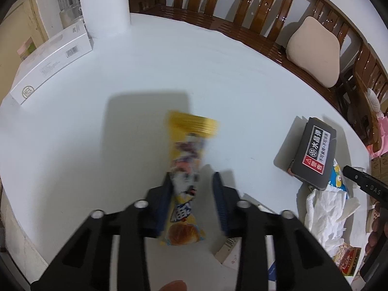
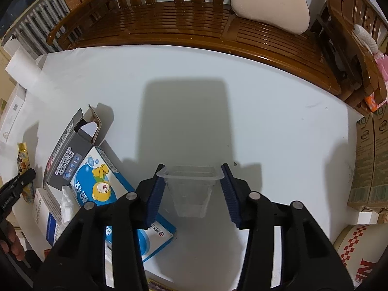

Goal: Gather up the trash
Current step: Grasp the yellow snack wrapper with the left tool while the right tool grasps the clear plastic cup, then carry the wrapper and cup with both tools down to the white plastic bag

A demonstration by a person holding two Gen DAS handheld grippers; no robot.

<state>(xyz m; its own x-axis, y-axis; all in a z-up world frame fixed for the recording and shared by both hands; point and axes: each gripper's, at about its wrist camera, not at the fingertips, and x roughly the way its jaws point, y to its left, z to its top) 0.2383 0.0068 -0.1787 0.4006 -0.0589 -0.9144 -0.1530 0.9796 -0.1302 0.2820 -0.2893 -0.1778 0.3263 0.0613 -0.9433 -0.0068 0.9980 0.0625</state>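
Left gripper (image 1: 191,181) half-closed astride the wrapper (image 1: 185,172) at frame centre, only its left pad touching; right gripper (image 2: 192,181) astride the cup (image 2: 190,189), pads at its rim; I'd close squarely, lift gently.

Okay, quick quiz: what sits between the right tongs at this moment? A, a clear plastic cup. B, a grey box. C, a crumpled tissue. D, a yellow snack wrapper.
A: the right wrist view shows a clear plastic cup between the blue pads of the right tongs, while the yellow snack wrapper is in the left tongs.
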